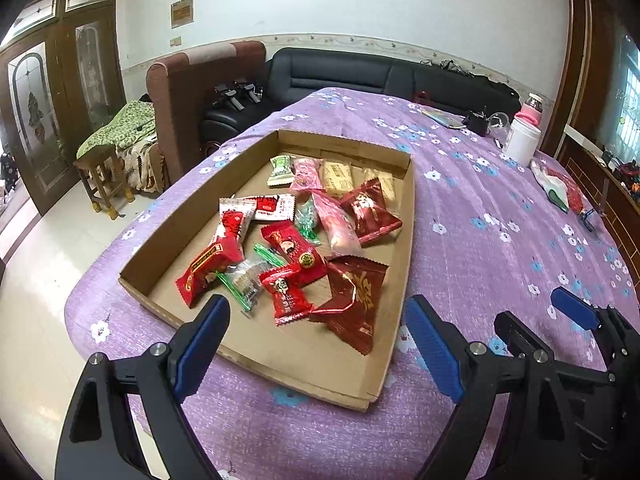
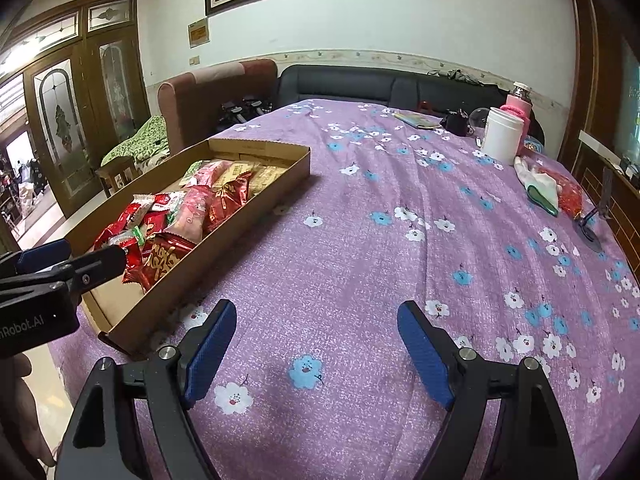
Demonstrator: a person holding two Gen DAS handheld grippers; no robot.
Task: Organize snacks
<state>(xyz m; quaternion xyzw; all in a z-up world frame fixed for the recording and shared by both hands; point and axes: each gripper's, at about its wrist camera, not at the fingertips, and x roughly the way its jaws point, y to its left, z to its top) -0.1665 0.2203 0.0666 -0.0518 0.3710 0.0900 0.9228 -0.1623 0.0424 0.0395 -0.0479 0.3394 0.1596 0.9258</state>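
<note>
Cardboard tray (image 1: 404, 216) on purple floral tablecloth (image 2: 360, 240): holds wrapped snacks (image 1: 296, 236), heaped loosely. Left gripper (image 1: 316, 340): fingers spread, empty, over tray's near edge. Right gripper (image 2: 316, 340): spread, empty, beside tray.

Both the left gripper (image 1: 316, 344) and right gripper (image 2: 316, 350) have black triangular arms with cut-outs, silver round screws and ribbed blue pads (image 2: 210, 350). White lettering marks the left gripper's black body.
</note>
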